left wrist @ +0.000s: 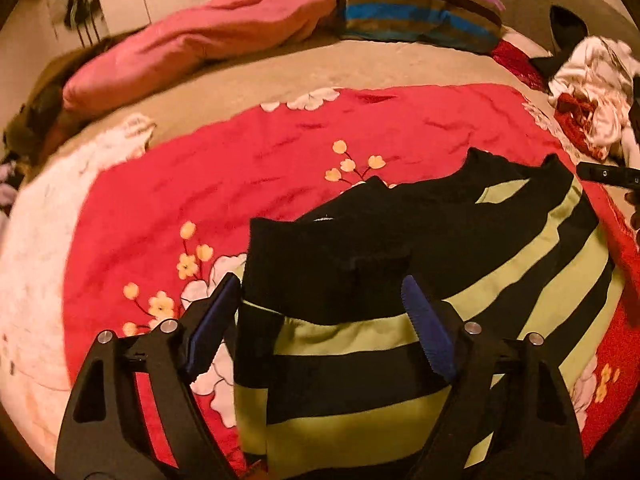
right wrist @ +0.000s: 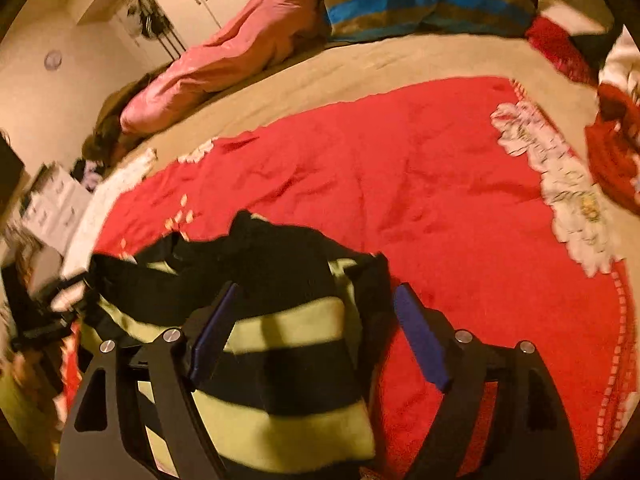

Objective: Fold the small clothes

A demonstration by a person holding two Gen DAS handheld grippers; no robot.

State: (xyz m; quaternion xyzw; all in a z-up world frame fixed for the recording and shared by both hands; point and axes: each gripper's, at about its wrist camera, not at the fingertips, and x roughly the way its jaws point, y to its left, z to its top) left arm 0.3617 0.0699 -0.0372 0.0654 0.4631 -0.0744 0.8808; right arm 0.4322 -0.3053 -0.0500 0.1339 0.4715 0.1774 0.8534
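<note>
The striped top (left wrist: 400, 280) is straddled by both spread grippers (left wrist: 320, 292) (right wrist: 316, 300); bare red blanket (right wrist: 440, 180) lies beyond its edges.

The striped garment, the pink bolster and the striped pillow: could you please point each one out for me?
striped garment (left wrist: 360, 336), left wrist view, on a green stripe near its front.
pink bolster (left wrist: 208, 40), left wrist view, on the middle of its length.
striped pillow (right wrist: 428, 4), right wrist view, on its blue band.
</note>
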